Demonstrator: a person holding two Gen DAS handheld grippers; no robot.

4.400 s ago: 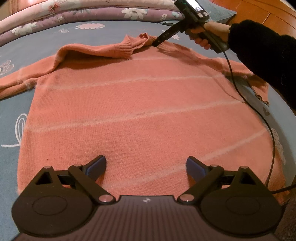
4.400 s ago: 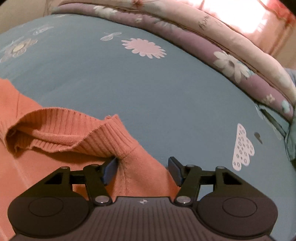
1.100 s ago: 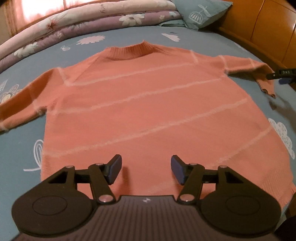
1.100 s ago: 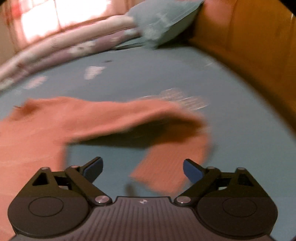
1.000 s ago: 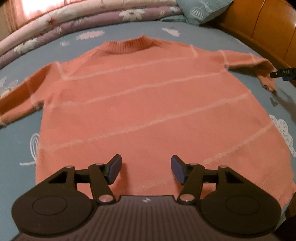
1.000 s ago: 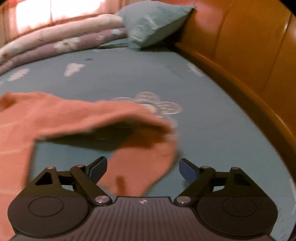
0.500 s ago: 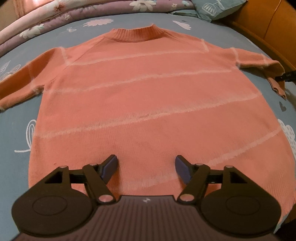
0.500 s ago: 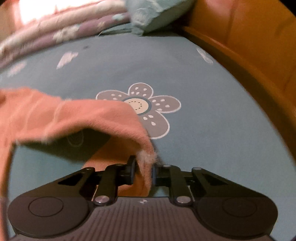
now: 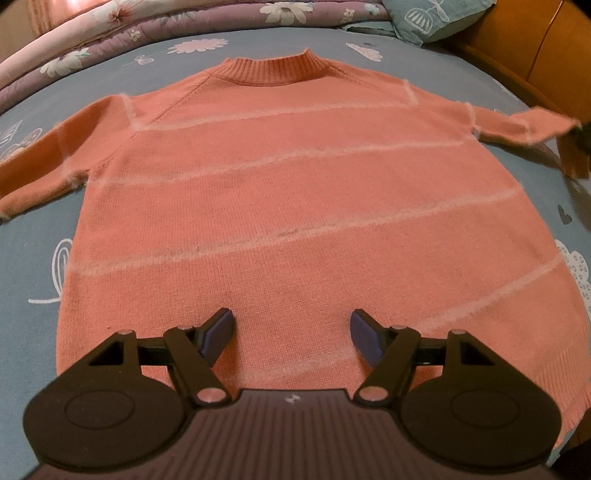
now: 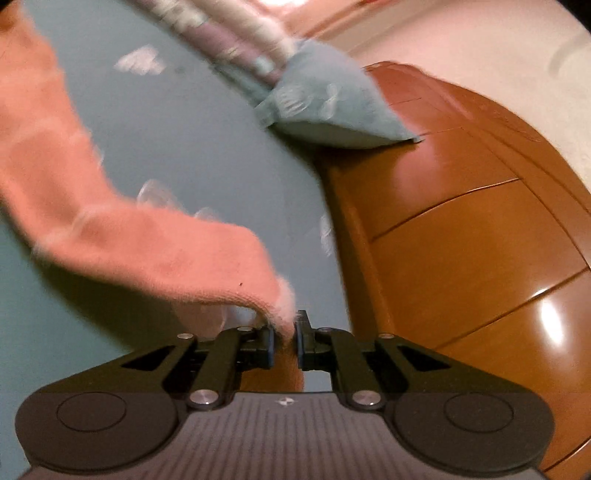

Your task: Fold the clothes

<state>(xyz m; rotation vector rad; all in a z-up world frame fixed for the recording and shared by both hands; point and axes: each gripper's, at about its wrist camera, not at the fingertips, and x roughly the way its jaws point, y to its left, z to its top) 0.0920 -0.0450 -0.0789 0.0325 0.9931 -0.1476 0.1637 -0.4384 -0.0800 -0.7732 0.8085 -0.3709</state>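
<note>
One sweater (image 9: 295, 206), two grippers (left gripper (image 9: 291, 334), right gripper (image 10: 284, 341)), and beyond the sweater, one pillow (image 9: 439, 16) and two rolled quilts (image 9: 155, 26).

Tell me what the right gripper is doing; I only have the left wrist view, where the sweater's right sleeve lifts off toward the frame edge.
Observer: The right gripper is closing on the sleeve cuff; the pads already press the knit between them.
Operator: Is the sleeve off the bed?
Observer: Yes, the sleeve hangs above the blue bedsheet and casts a shadow under it.
Operator: What's beyond it?
Observer: A wooden headboard, with a teal pillow against it.
Operator: And the left gripper?
Observer: As you see, open over the sweater hem, gripping nothing.
</note>
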